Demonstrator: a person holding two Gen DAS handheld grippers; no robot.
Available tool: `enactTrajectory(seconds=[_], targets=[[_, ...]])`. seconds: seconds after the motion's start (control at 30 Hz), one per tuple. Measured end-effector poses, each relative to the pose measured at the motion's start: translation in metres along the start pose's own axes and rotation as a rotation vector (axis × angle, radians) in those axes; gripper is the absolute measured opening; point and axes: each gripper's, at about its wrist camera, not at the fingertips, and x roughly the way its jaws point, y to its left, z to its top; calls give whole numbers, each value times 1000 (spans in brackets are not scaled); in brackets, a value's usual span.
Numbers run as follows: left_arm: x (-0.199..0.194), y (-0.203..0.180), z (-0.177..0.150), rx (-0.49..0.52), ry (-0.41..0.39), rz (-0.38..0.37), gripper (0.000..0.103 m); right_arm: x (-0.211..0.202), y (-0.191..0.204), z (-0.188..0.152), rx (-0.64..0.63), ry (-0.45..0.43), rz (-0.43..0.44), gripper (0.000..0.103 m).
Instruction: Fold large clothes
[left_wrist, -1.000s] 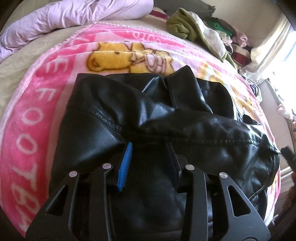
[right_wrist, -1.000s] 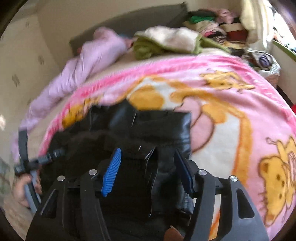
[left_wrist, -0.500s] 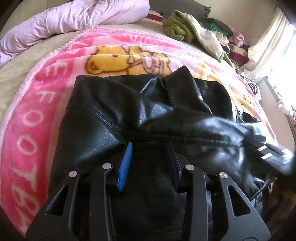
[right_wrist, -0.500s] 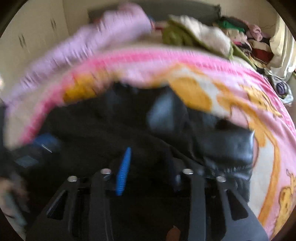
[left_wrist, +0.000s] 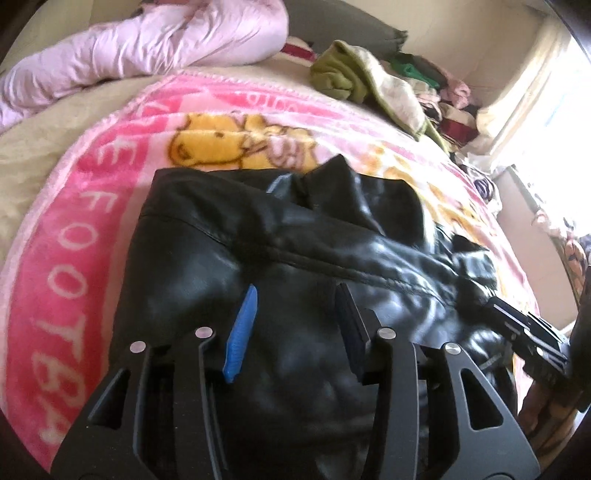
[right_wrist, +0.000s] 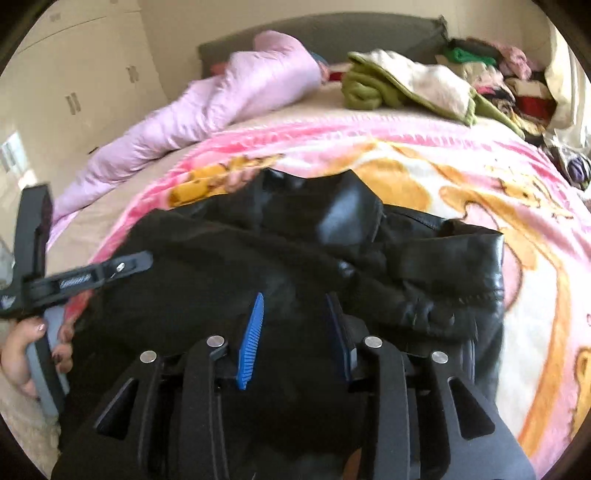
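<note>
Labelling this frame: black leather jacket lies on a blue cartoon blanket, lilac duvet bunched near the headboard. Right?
Not quite: the blanket under the black leather jacket is pink with yellow cartoon bears, not blue, as the right wrist view shows. The rest stands: the lilac duvet is bunched near the headboard.

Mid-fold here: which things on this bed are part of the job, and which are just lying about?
Job:
black leather jacket
left gripper
right gripper

Lying about:
lilac duvet
green and cream garment
clothes pile
pink cartoon blanket, underneath the jacket
</note>
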Motion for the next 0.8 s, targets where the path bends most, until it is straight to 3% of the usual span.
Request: enactTrajectory(seconds=[0.13,0.27,0.4,0.5,0.6,0.7,0.8], targets=[[0,-19,-19,33,46,-37,35,5,-1,-21,0,91,-8,41],[14,-27,-35,71,80,2,36,29,-7,-40,45,160,-15,41],[26,-20,-37,44,91,-1,36,27,-7,-42,50,135,-7,41],[25,-23,-39,67,88,11,36,-13,-18,-32,118,11,44,43],[24,-24,-43,76,78,16,36,-44,-46,-23,213,-85,-28,49],[24,-24,-44,79,77,26,36,-46,-80,-18,337,-73,-60,58],[24,-25,-43,78,77,25,36,-35,-108,-19,507,-39,50,58]])
